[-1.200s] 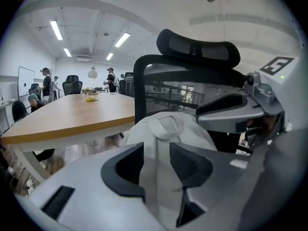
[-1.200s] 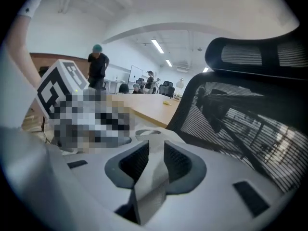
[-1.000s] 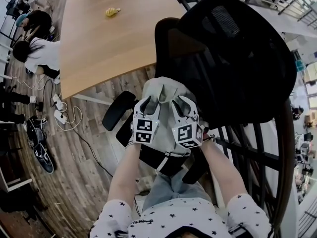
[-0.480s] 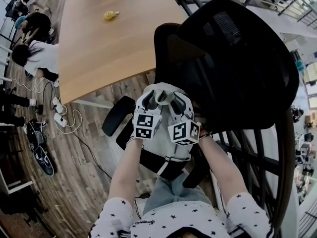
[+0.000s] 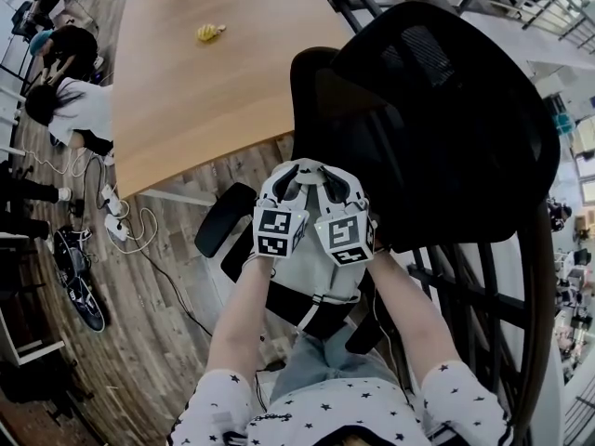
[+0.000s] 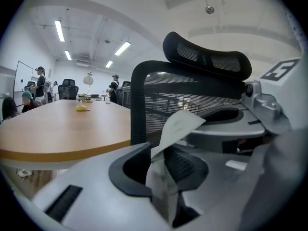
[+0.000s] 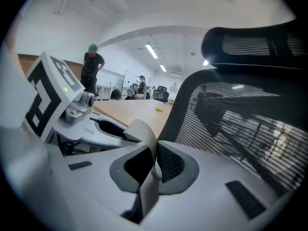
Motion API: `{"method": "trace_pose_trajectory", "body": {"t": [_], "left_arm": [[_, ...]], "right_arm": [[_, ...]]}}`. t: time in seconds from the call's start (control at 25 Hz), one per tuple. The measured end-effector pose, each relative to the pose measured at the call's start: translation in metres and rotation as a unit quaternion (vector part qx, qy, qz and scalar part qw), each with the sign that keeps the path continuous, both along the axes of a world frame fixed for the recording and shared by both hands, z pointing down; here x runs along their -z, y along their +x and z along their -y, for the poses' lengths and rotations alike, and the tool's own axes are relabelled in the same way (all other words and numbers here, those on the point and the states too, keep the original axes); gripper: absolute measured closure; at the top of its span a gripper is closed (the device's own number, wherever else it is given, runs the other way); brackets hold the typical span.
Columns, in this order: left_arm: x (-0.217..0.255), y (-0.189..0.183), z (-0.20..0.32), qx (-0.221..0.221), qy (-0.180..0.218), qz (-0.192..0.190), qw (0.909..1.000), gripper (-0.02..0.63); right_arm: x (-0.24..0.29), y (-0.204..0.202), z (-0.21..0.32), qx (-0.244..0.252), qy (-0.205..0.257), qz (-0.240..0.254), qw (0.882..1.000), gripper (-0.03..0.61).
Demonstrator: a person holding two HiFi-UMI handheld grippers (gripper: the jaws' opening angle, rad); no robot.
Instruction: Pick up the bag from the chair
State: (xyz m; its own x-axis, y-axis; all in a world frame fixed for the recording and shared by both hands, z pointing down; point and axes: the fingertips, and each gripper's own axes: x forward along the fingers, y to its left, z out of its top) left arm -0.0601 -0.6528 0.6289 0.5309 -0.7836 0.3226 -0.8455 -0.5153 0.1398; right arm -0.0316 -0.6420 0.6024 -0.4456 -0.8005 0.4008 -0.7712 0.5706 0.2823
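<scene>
Grey bag (image 5: 311, 272), frame centre, left tool (image 5: 286, 182) and right tool (image 5: 337, 186) each closed tight on its strap (image 7: 144, 134), black mesh chair (image 5: 446, 119) at right, wooden bench (image 5: 204, 91) upper left.

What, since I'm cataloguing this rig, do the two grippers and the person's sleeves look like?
Both the left gripper and the right gripper are pale grey, rounded plastic shells; each claw has black textured pads. Each carries a white cube with black square markers. The person wears short white sleeves printed with small dark stars.

bag (image 5: 311, 272) partly hidden, chair (image 5: 446, 128) seat covered
</scene>
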Motion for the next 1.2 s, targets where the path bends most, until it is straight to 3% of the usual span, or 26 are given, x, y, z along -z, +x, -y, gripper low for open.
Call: {"method": "trace_pose_trajectory", "body": {"t": [0.28,0.72,1.2], "left_arm": [[0.019,-0.003,-0.028,0.014,0.015,-0.007,0.9998,0.546],[0.071,-0.005,-0.117,0.007,0.045,-0.012,0.9989,0.561],[0.128,-0.002,-0.268,-0.01,0.081,-0.021,0.9965,0.581]], "right_arm": [[0.016,0.003,-0.027,-0.025,-0.007,0.101,0.995,0.58],[0.062,0.008,-0.11,-0.047,-0.01,0.167,0.985,0.58],[0.104,0.014,-0.26,-0.072,-0.003,0.209,0.975,0.58]]}}
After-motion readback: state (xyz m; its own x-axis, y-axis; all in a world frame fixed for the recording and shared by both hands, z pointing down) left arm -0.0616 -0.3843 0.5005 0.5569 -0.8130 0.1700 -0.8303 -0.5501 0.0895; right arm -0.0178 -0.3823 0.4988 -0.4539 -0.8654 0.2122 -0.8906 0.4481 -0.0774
